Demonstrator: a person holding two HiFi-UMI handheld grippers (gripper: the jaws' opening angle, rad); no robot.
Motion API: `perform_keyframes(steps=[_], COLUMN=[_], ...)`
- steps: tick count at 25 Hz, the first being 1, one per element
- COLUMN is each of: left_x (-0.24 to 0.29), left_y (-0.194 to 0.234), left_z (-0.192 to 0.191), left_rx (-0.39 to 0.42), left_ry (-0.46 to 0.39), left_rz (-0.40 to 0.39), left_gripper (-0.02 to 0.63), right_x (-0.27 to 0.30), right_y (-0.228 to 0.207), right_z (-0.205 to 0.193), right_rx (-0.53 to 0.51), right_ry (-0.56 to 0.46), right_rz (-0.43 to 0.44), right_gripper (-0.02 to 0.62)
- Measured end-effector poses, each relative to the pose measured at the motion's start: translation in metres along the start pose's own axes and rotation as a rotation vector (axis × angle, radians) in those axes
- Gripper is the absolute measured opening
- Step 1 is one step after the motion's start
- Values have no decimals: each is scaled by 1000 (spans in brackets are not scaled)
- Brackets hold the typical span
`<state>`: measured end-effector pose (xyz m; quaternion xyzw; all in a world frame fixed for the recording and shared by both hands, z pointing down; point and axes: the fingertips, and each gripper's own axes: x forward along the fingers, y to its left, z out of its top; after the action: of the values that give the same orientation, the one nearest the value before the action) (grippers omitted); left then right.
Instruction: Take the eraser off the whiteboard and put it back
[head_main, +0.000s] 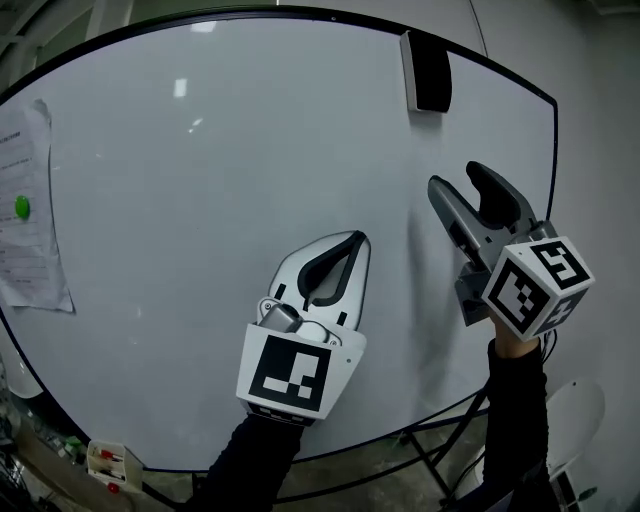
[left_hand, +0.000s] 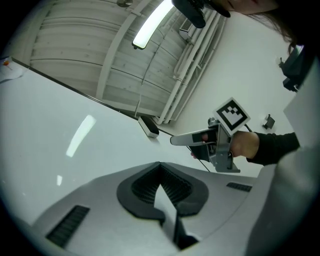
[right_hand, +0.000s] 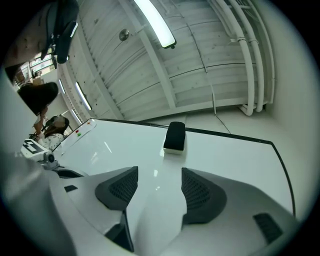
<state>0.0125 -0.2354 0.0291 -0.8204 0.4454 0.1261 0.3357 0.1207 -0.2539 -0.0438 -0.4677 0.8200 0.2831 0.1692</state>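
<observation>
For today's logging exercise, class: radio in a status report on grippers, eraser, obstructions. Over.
Left gripper shut, empty. Right gripper open, empty, aimed at eraser. Eraser on whiteboard, near top edge, untouched. Nothing between.

1. Whiteboard (head_main: 200, 150): glossy white, thin black rim
2. Eraser (head_main: 427, 72): black top on a white base
3. Left gripper (head_main: 357, 240): pale grey shell, black ribbed pads (left_hand: 142, 192) on the jaws
4. Left cube (head_main: 288, 372): black square markers on white
5. Right gripper (head_main: 458, 180): grey jaws, dark ribbed pads
6. Right cube (head_main: 537, 285): white with black square markers
7. Sleeves (head_main: 518, 420): black
8. Paper (head_main: 30, 260): white, faint grey print, one green dot (head_main: 22, 208)
</observation>
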Motion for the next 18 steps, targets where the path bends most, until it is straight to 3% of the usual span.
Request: perform_keyframes(steps=[9,18], left_x=[-12,-27], left_y=[-21,-44], left_z=[-28,-59], left_rx=[-40,-119], left_ry=[28,69], left_rz=[-65,-141], left_gripper=[6,6], right_x=[-35,-74], right_y=[27,45], right_z=[-57,-89], right_rx=[30,55], right_ry=[54,117], right_rz=[-44,-99], right_gripper=[156,118])
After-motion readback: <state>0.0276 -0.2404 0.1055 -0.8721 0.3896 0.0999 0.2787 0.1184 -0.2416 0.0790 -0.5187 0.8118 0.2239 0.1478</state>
